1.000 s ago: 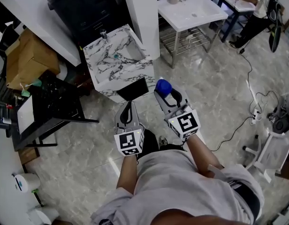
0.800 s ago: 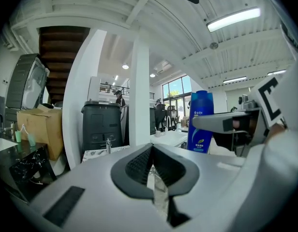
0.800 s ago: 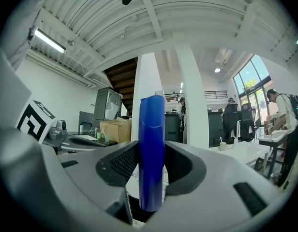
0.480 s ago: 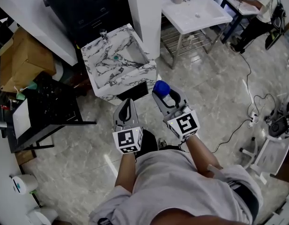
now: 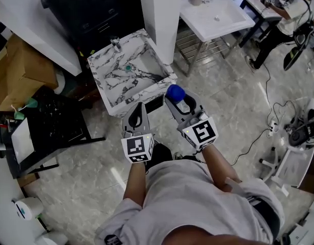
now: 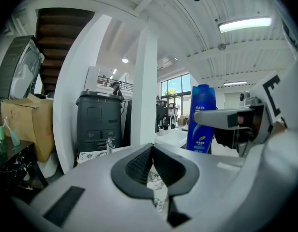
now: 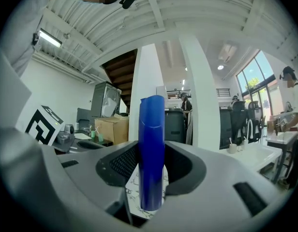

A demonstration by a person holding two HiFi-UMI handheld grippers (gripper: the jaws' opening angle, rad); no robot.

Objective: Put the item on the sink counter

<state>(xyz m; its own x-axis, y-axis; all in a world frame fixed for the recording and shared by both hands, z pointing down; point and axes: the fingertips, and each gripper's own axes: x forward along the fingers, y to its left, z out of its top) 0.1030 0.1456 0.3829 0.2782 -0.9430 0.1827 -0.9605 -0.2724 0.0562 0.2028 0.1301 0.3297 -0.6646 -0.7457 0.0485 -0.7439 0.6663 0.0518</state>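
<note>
The right tongs [image 5: 178, 100] are clamped on a blue bottle [image 5: 175, 93], which is held upright between the pads and off any surface. In the right gripper view the blue bottle [image 7: 152, 149] is seen standing straight up in the middle of the right tongs [image 7: 151, 173], pressed from both sides. The left tongs [image 5: 137, 117] are closed together with nothing between them, as is shown in the left gripper view, where the pads of the left tongs [image 6: 151, 170] meet; there the blue bottle [image 6: 201, 120] is seen at two o'clock.

In the head view the sink table [image 5: 107, 68], patterned like white marble with dark veins, lies at eleven o'clock from both tongs, near but apart from them. A faucet [image 5: 116, 44] stands at its far edge. A white pillar [image 5: 159, 14] rises at twelve o'clock, just beside the sink table. A white table [image 5: 218, 17] is seen at one o'clock, and a cardboard box [image 5: 22, 78] at nine o'clock.
</note>
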